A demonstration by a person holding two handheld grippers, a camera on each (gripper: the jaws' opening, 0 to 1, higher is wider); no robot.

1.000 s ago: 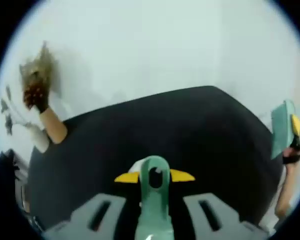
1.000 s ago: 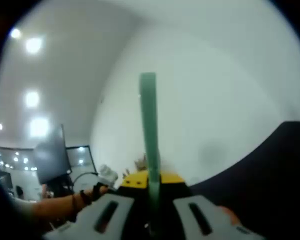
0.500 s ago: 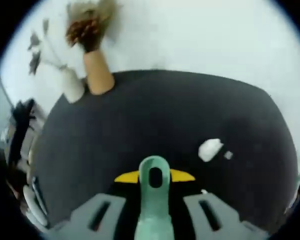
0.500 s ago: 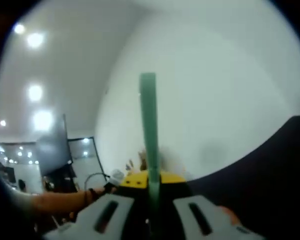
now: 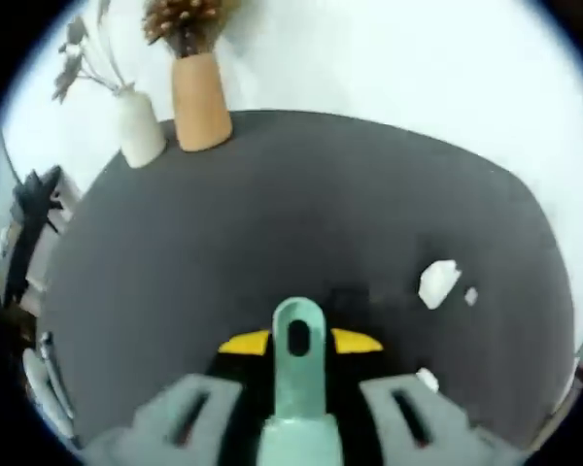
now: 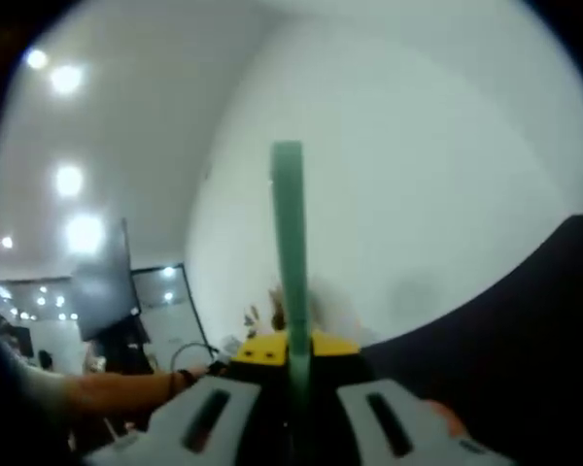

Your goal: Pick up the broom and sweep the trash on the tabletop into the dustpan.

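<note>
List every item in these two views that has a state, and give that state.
Left hand-held gripper: shut on a green handle with a hole.
Right hand-held gripper: shut on a thin green flat piece, standing edge-on.
White crumpled paper scraps: loose on the black tabletop.
Tan vase: upright.
White vase: upright.

place: office-like indoor room, staged as a demo corner | table: dark grey round-edged tabletop (image 5: 272, 214) against a plain white wall (image 5: 389, 78) | decor: tan cylindrical vase of dried brown sprigs (image 5: 200, 107), small white bottle vase (image 5: 139, 136) at far left | ceiling: round recessed lights (image 6: 66, 180) | background: black monitor (image 6: 102, 286), person's forearm (image 6: 117, 393)
</note>
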